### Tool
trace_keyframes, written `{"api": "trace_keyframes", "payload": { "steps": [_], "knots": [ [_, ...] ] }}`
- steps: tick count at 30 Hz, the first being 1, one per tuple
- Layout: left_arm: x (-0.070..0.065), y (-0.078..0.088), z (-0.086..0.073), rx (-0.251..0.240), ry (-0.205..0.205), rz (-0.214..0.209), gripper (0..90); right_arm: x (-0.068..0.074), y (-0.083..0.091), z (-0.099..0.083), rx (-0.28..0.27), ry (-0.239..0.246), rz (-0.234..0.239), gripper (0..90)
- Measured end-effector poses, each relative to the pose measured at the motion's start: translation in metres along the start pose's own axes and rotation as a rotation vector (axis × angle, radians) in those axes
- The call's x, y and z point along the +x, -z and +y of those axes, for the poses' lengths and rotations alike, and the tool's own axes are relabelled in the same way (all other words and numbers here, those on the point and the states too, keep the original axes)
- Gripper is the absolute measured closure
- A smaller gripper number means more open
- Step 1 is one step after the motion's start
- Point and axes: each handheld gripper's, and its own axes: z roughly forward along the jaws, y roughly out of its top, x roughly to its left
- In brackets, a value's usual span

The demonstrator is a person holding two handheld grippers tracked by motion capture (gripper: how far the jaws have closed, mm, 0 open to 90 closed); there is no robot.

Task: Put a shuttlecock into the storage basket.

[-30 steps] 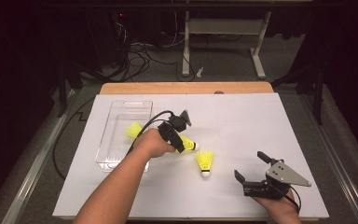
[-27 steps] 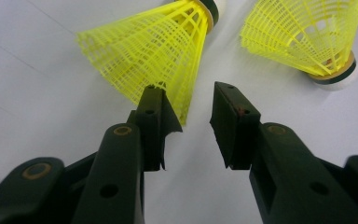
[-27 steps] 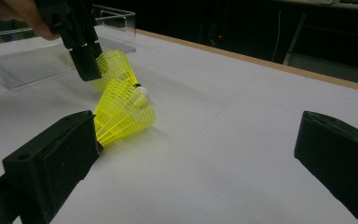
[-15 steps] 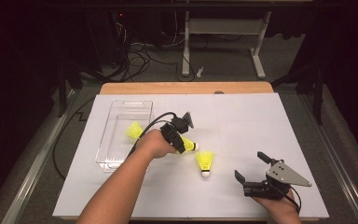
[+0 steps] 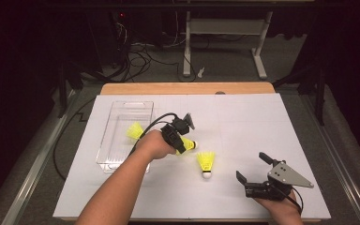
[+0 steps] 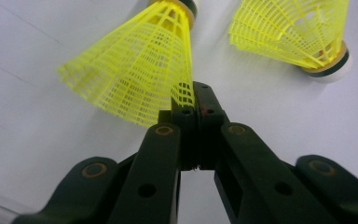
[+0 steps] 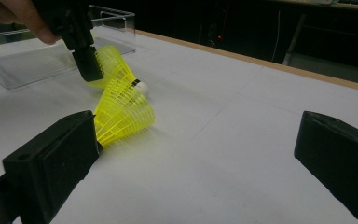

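Three yellow mesh-skirted shuttlecocks: one (image 5: 134, 131) in the clear tray (image 5: 117, 161), one (image 5: 206, 162) lying free on the white surface (image 5: 243, 122), one (image 6: 135, 70) pinched at its skirt rim by the left gripper (image 6: 189, 100). Right gripper (image 5: 253, 169) jaws spread.

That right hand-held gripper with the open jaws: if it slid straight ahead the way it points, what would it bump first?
Probably the nearer shuttlecock lying on the table, though it sits left of the right hand-held gripper, so it might only brush the left jaw. Depth is hard to judge.
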Motion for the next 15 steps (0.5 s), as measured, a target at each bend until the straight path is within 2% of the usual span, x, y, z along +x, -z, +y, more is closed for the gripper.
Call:
{"api": "trace_keyframes", "payload": {
  "steps": [10, 15],
  "knots": [
    [-0.005, 0.010, -0.004, 0.004, -0.006, 0.003, 89.1, 0.001, -0.001, 0.000, 0.001, 0.004, -0.001, 0.3],
    [-0.005, 0.017, -0.008, -0.013, -0.003, 0.015, 89.2, 0.002, -0.001, 0.000, 0.003, 0.006, 0.002, 0.3]
  ]
}}
